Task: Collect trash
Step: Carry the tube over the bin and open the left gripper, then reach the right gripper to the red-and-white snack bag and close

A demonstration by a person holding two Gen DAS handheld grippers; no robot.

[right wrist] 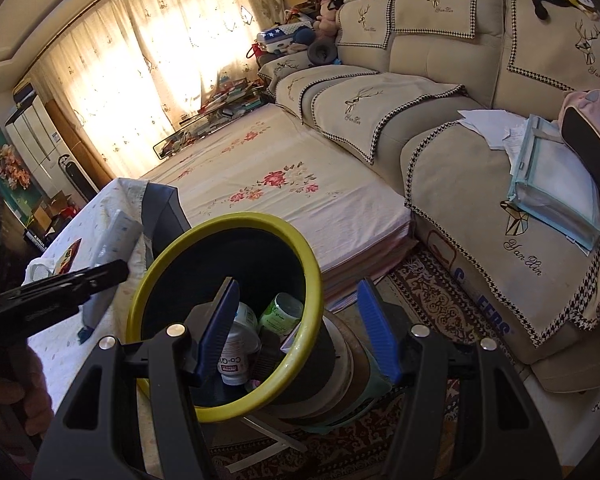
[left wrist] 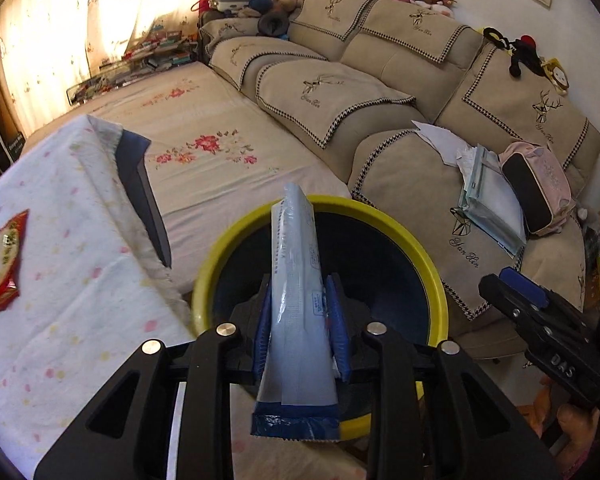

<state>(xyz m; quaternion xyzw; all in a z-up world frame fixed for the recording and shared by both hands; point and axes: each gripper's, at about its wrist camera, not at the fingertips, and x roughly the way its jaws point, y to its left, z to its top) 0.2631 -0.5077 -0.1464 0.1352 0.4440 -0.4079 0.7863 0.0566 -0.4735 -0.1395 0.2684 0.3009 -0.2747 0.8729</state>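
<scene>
My left gripper [left wrist: 300,316] is shut on a pale blue and white wrapper [left wrist: 295,280] and holds it upright above the yellow-rimmed dark bin [left wrist: 432,264]. A red wrapper [left wrist: 3,256] lies on the cloth-covered table [left wrist: 67,320] at the left. My right gripper [right wrist: 300,328] is open and empty, its blue pads either side of the bin's rim [right wrist: 308,256]. Inside the bin lie a white bottle [right wrist: 239,352] and a green-labelled container [right wrist: 281,312]. The left gripper [right wrist: 51,292] shows at the left of the right wrist view, the right gripper [left wrist: 540,312] at the right of the left wrist view.
A beige sofa [left wrist: 340,92] with papers and a pink bag [left wrist: 536,184] stands behind the bin. A floral-covered low platform [right wrist: 267,184] lies between sofa and table. A patterned rug [right wrist: 432,292] covers the floor. Books are piled by the curtained window [right wrist: 227,100].
</scene>
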